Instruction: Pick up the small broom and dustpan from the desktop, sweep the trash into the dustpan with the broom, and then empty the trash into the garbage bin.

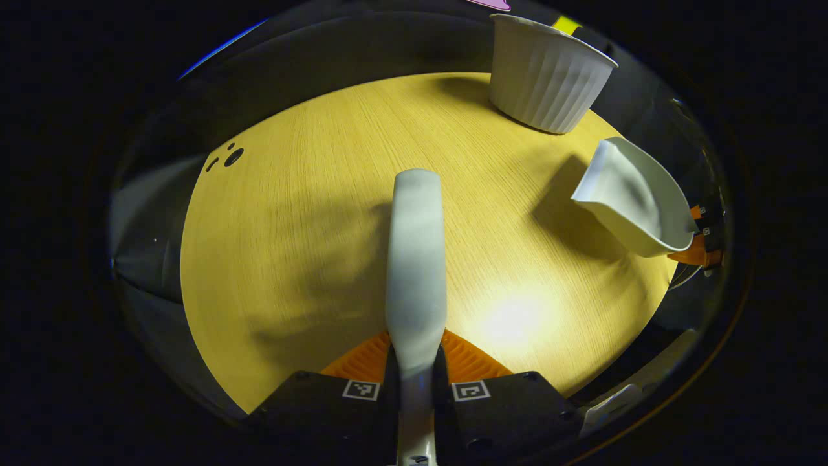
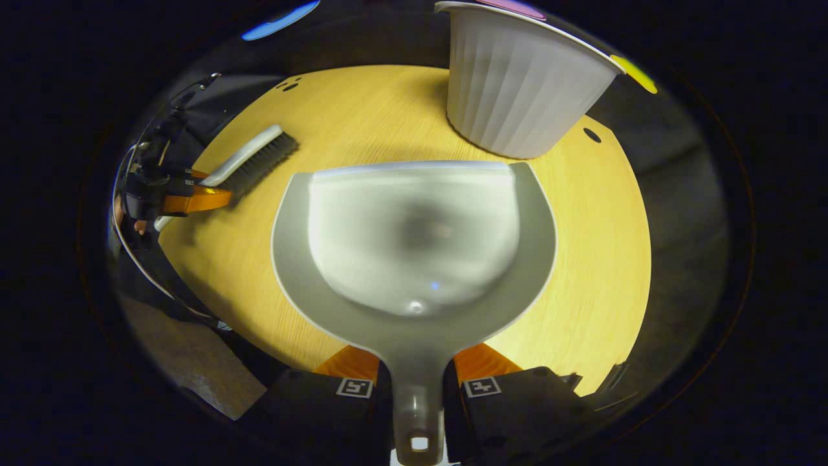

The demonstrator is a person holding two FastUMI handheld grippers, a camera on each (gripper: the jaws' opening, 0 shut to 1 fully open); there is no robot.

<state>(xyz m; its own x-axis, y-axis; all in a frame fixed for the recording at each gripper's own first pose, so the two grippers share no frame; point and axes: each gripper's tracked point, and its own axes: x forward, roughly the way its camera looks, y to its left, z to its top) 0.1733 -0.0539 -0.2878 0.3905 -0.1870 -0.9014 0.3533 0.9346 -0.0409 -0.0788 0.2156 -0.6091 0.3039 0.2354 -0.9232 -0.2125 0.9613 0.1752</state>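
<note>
Both tools are up, left gripper (image 1: 416, 362) clamped on the broom (image 1: 416, 259), right gripper (image 2: 417, 372) clamped on the dustpan (image 2: 414, 239), pan looks empty near the bin (image 2: 517, 84), so probably dumped already.

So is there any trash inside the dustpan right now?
No, in the right gripper view the dustpan held by the right tongs looks bare inside, with only smooth grey plastic showing.

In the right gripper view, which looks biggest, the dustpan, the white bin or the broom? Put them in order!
1. Dustpan, though it sits nearest the camera, which inflates it.
2. Garbage bin.
3. Broom, farthest off, so its true size against the others is unsure.
</note>
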